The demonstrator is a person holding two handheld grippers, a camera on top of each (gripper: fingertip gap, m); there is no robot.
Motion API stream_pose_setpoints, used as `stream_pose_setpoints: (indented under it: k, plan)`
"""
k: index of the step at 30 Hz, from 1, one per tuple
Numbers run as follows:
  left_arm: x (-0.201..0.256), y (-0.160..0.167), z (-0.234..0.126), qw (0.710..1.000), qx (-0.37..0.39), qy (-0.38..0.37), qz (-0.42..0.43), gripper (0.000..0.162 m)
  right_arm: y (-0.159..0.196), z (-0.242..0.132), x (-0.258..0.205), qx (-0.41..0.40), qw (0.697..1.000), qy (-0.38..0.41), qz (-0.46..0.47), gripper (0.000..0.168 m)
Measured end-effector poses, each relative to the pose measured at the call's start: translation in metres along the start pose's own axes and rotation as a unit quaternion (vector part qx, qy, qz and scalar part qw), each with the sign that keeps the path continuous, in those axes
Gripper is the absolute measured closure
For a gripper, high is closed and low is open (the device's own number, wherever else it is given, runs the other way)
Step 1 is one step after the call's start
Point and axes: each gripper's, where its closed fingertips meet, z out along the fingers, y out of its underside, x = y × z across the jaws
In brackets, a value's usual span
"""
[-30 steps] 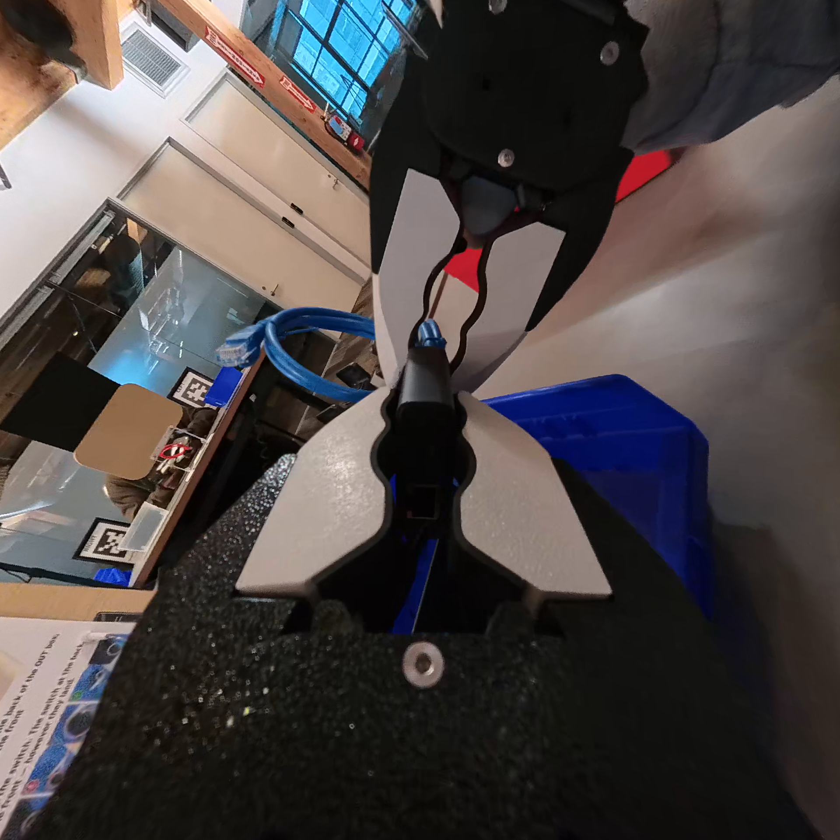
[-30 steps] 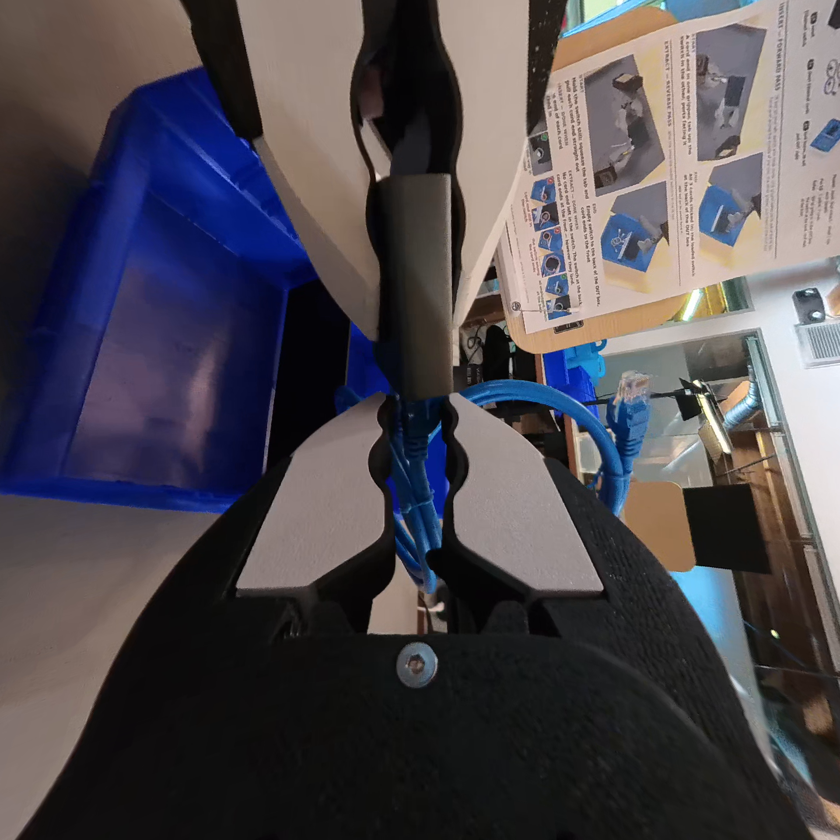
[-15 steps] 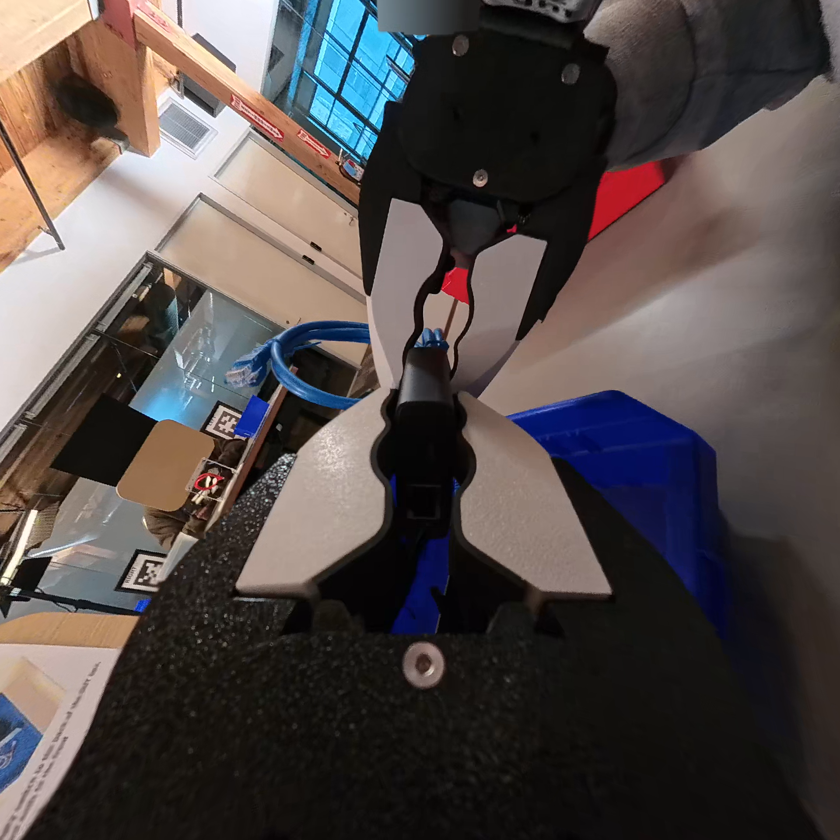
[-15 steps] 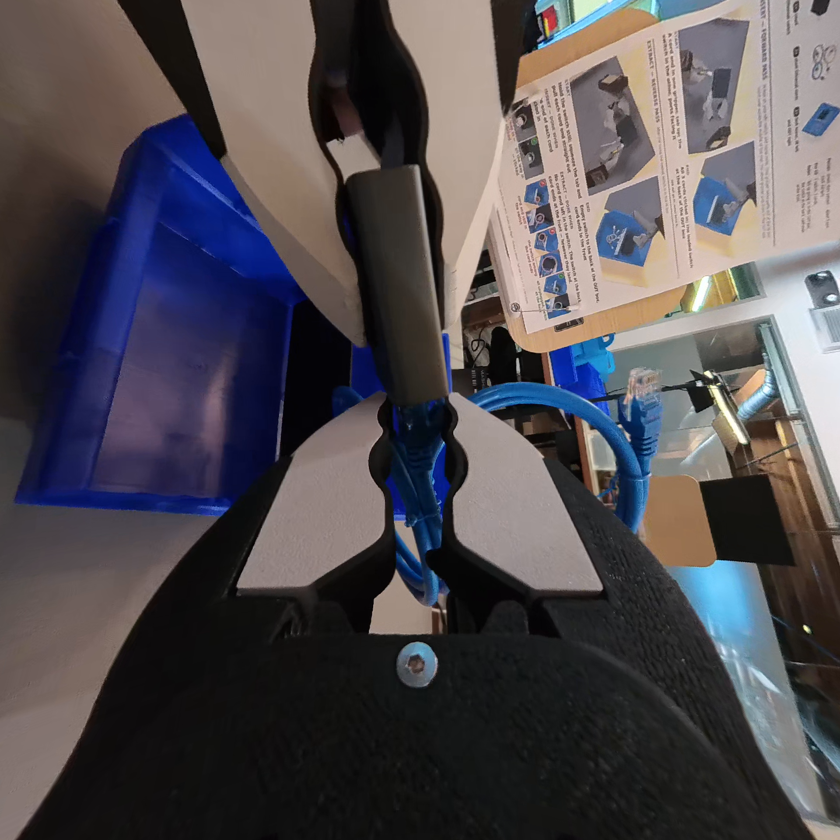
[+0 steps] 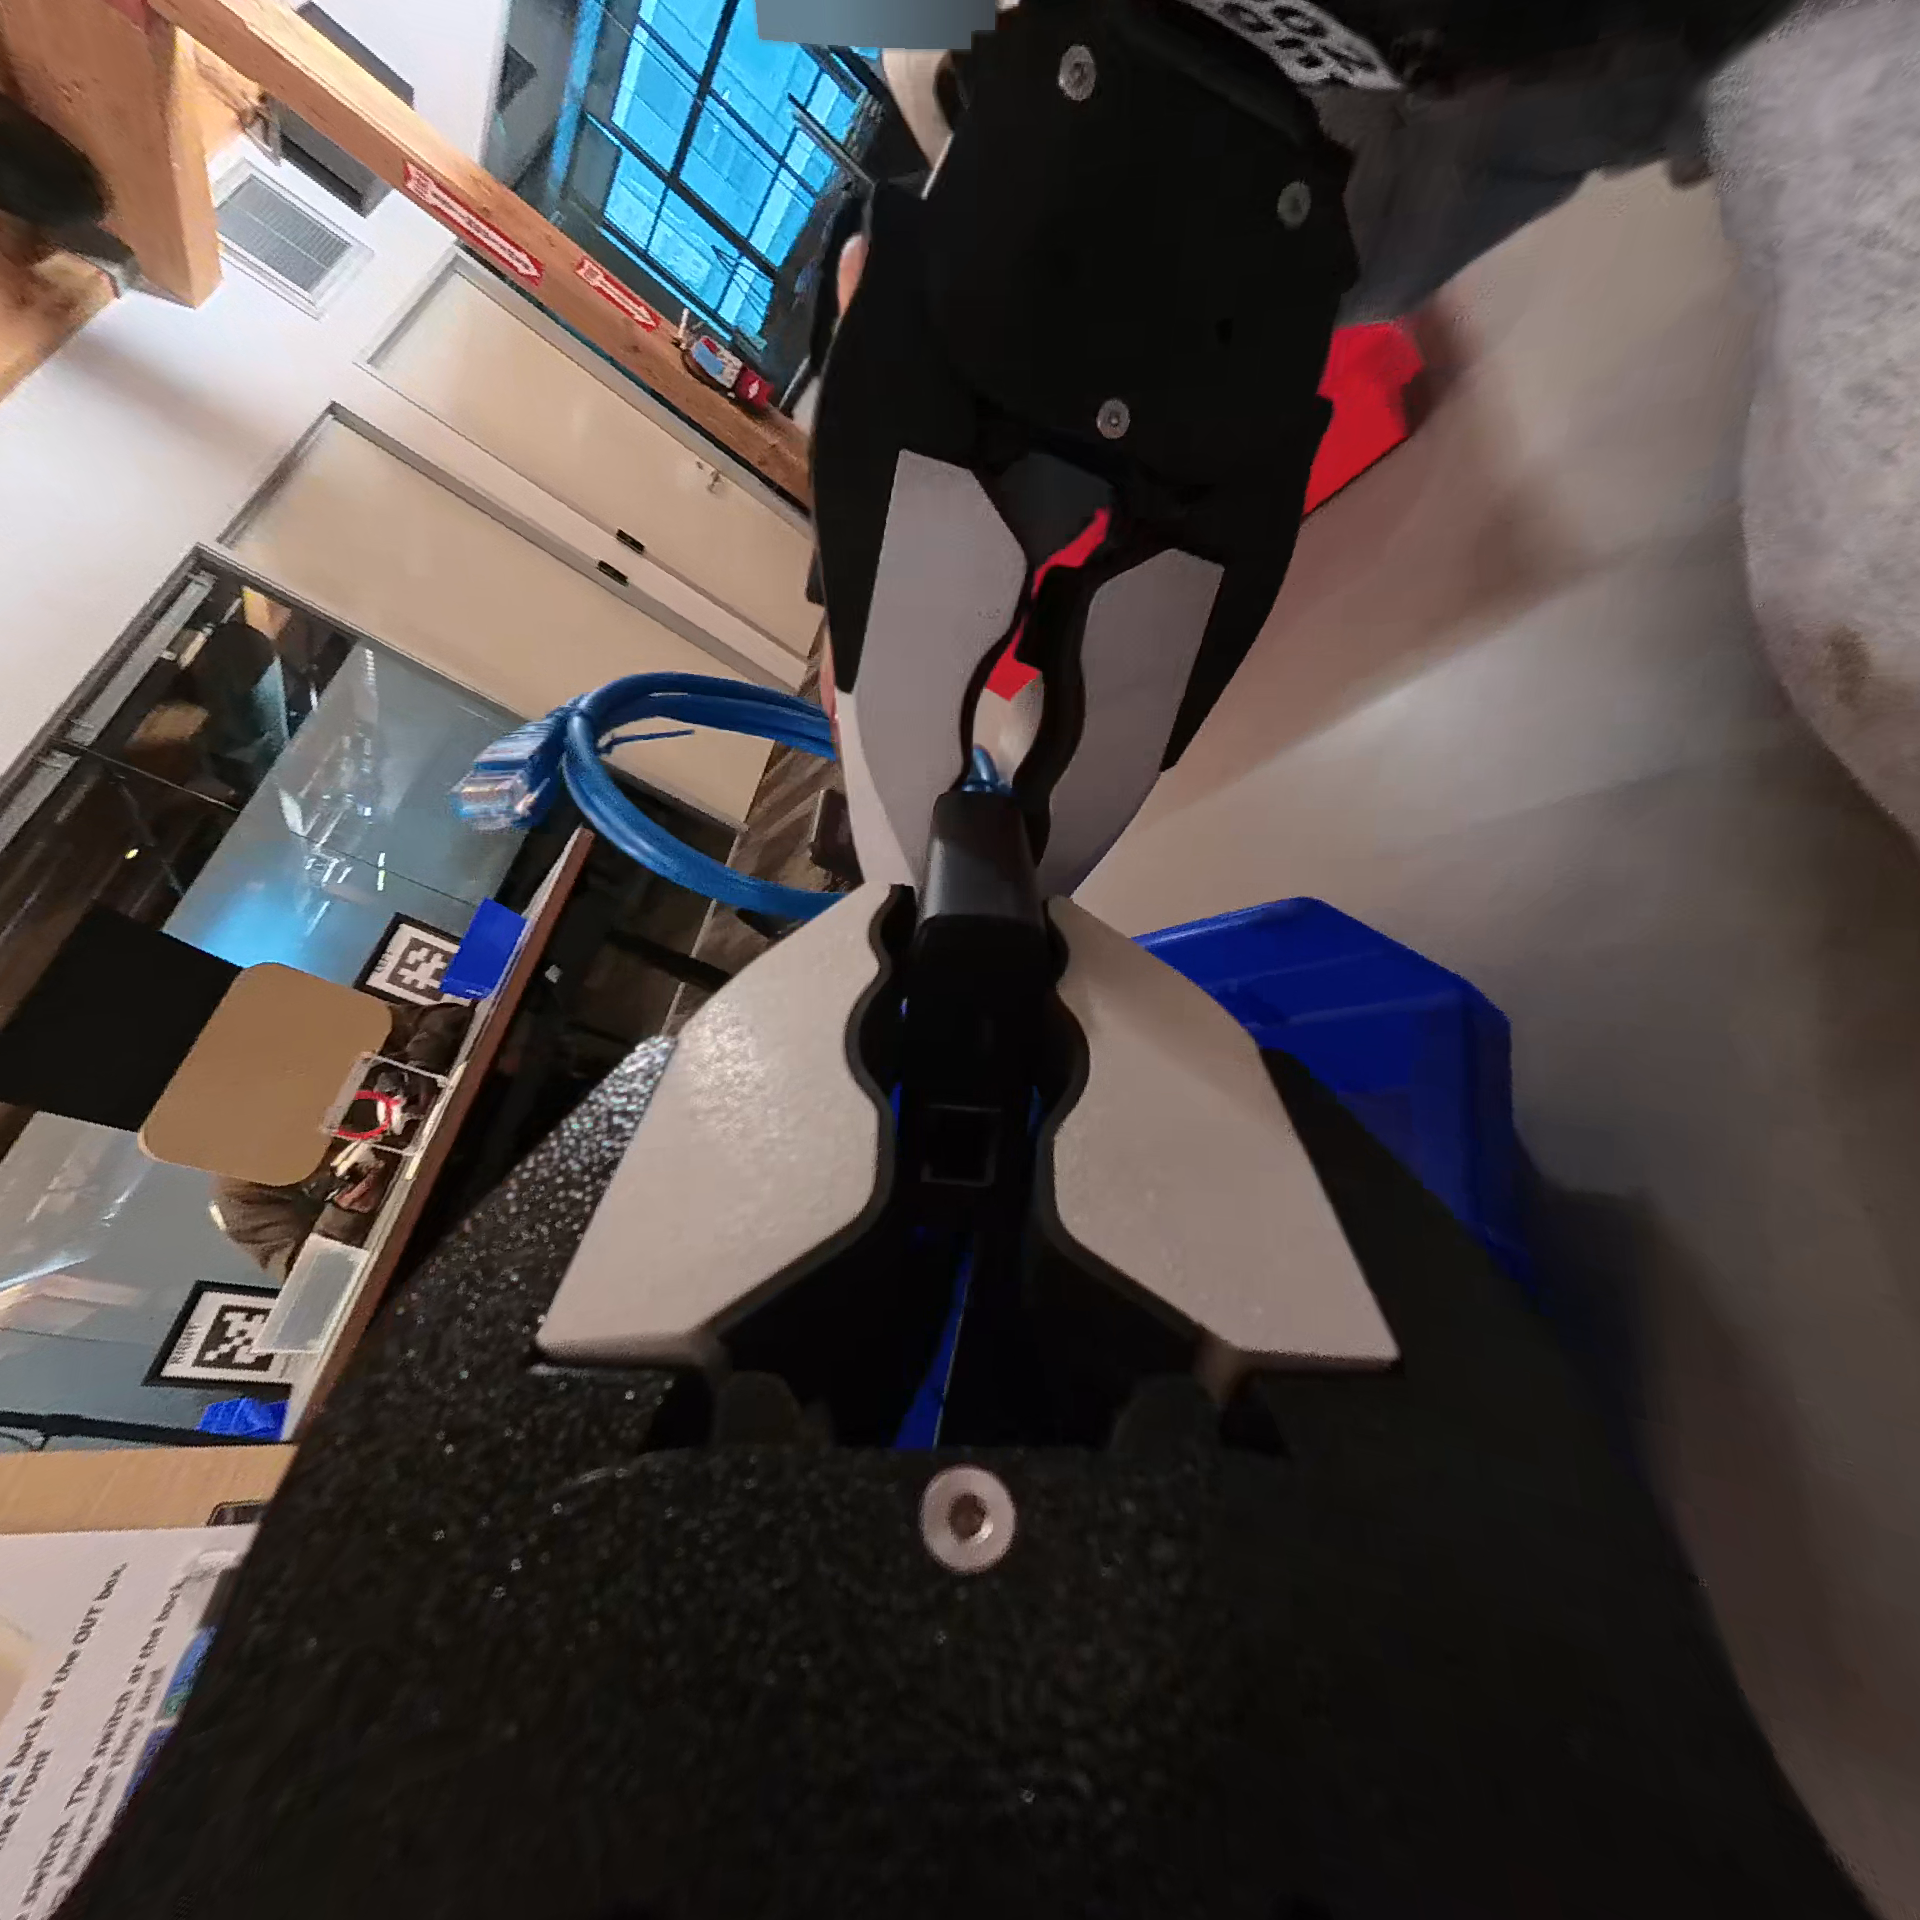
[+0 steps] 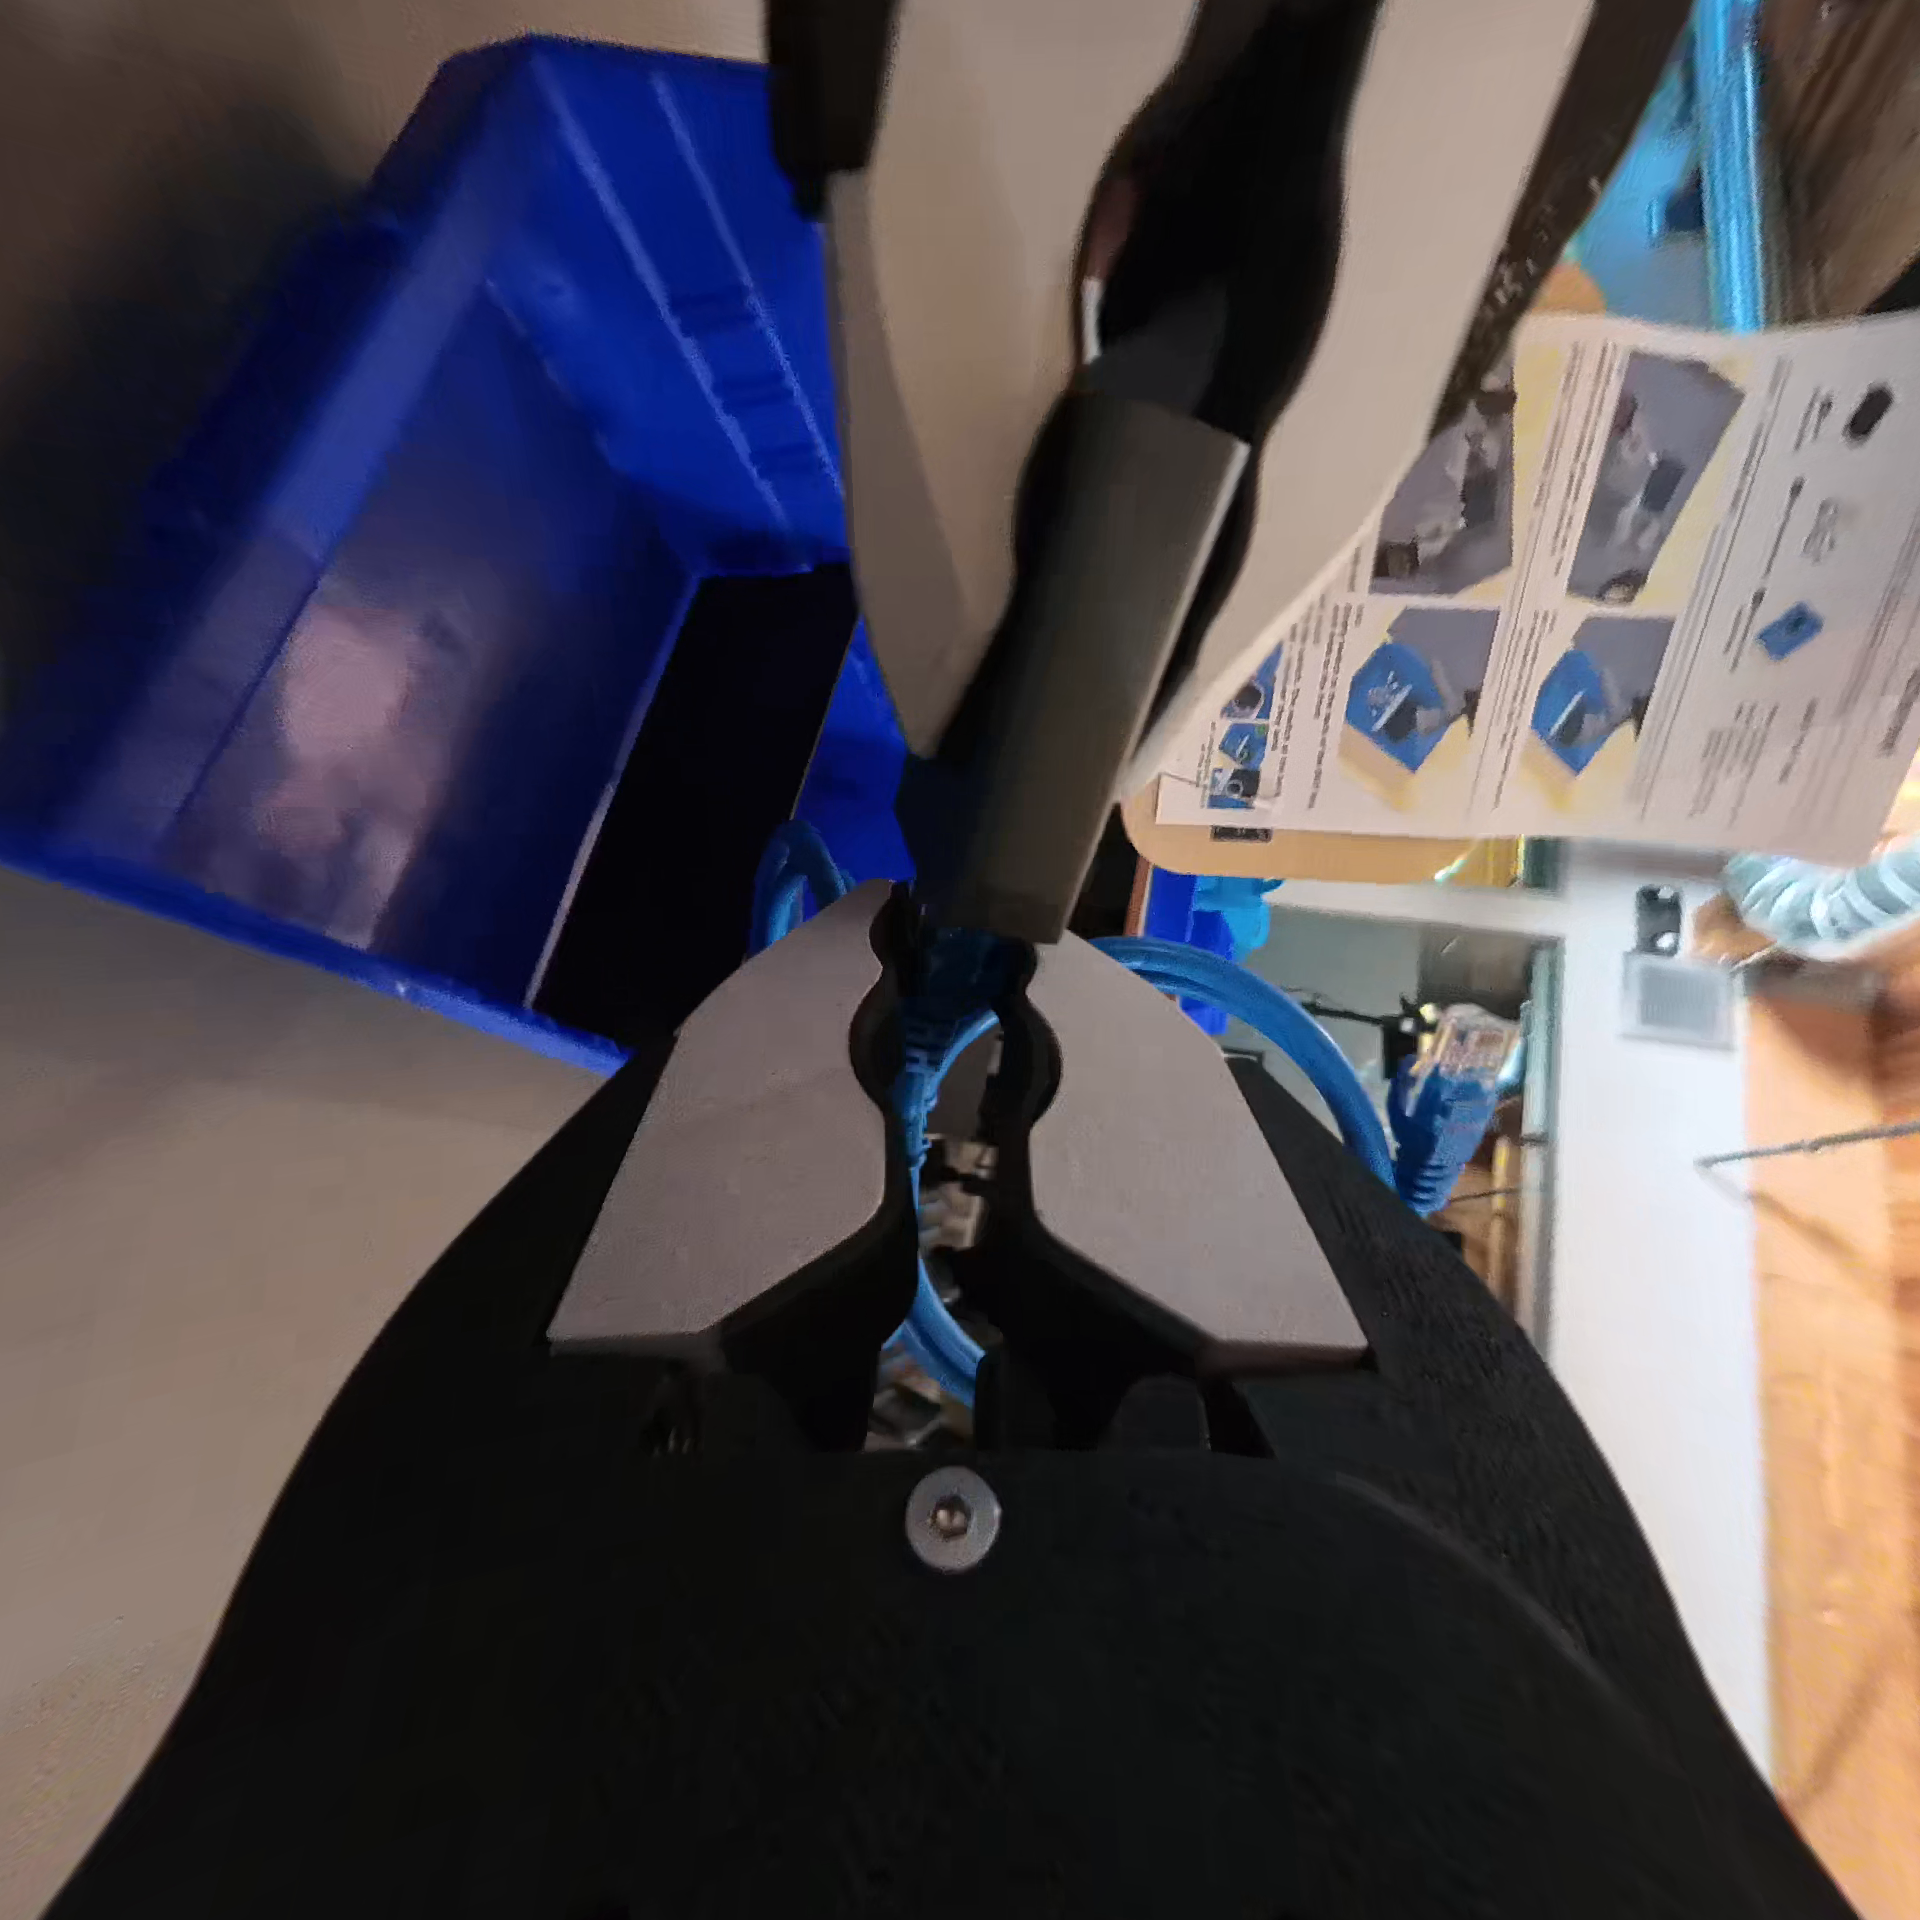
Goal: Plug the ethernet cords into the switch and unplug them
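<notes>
Grippers face each other tip to tip, both clamped, held in the air above the blue bin. Left gripper (image 5: 971,997) is closed on a black coupler (image 5: 975,935), which sits in the notch between its fingers with the square port facing back toward the camera; the grip is across the body, so the far end stays free for the plug. Right gripper (image 6: 961,997) is closed on the blue cable (image 6: 940,1029) at the boot right behind the plug, which gives it control of the plug's axis. In the right view the coupler (image 6: 1081,665) runs from the left gripper's fingers down to the right gripper's tips, tilted, its end touching the plug; whether the plug is seated inside, I cannot tell. Cable slack loops out to the side, with the free plug (image 5: 504,774) dangling clear of both grippers, so nothing drags on the joint. Bin (image 6: 416,499) lies just beyond the grippers on the pale table (image 6: 208,1247); it looks empty. Instruction sheet (image 6: 1662,582) on a tan board is behind the left gripper, a red item (image 5: 1361,395) farther off.
</notes>
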Motion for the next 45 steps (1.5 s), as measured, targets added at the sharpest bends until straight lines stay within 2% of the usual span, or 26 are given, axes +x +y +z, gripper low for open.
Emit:
stream_pose_setpoints:
  k: [9, 15, 22, 24, 28, 31, 34, 36, 38, 40, 45]
  plan:
    - [0.013, -0.012, -0.006, 0.999, 0.032, 0.032, 0.008, 0.141, -0.01, -0.016, -0.006, 0.041, 0.991, -0.019, -0.125, 0.154]
    - [0.019, -0.017, -0.008, 0.998, 0.049, 0.043, 0.02, 0.141, -0.014, -0.024, -0.009, 0.079, 0.986, -0.033, -0.145, 0.153]
    - [0.016, -0.022, -0.013, 0.997, 0.077, 0.031, 0.006, 0.141, -0.02, -0.032, -0.008, 0.154, 0.984, -0.061, -0.068, 0.155]
    - [0.013, -0.022, -0.015, 0.995, 0.089, 0.028, -0.019, 0.141, -0.021, -0.033, -0.005, 0.169, 0.983, -0.048, -0.055, 0.155]
    - [0.008, -0.023, -0.014, 0.996, 0.092, 0.002, -0.007, 0.141, -0.021, -0.039, 0.002, 0.207, 0.978, -0.006, -0.016, 0.155]
    - [-0.003, -0.004, -0.015, 0.995, 0.086, -0.014, -0.048, 0.141, -0.02, -0.058, 0.017, 0.261, 0.962, 0.052, 0.053, 0.156]
    - [-0.009, 0.011, -0.013, 0.994, 0.078, -0.034, -0.069, 0.141, -0.014, -0.073, 0.023, 0.283, 0.948, 0.066, 0.126, 0.156]
    - [-0.011, 0.017, -0.012, 0.994, 0.07, -0.052, -0.062, 0.141, -0.002, -0.082, 0.025, 0.264, 0.949, 0.081, 0.154, 0.156]
    - [-0.013, 0.02, -0.014, 0.995, 0.064, -0.063, -0.053, 0.141, 0.027, -0.096, 0.033, 0.209, 0.958, 0.11, 0.165, 0.155]
    - [-0.018, 0.022, -0.015, 0.995, 0.055, -0.078, -0.036, 0.141, 0.073, -0.118, 0.046, 0.13, 0.964, 0.148, 0.18, 0.156]
    - [-0.03, 0.024, -0.017, 0.993, 0.057, -0.099, -0.037, 0.141, 0.186, -0.198, 0.06, -0.041, 0.946, 0.201, 0.251, 0.156]
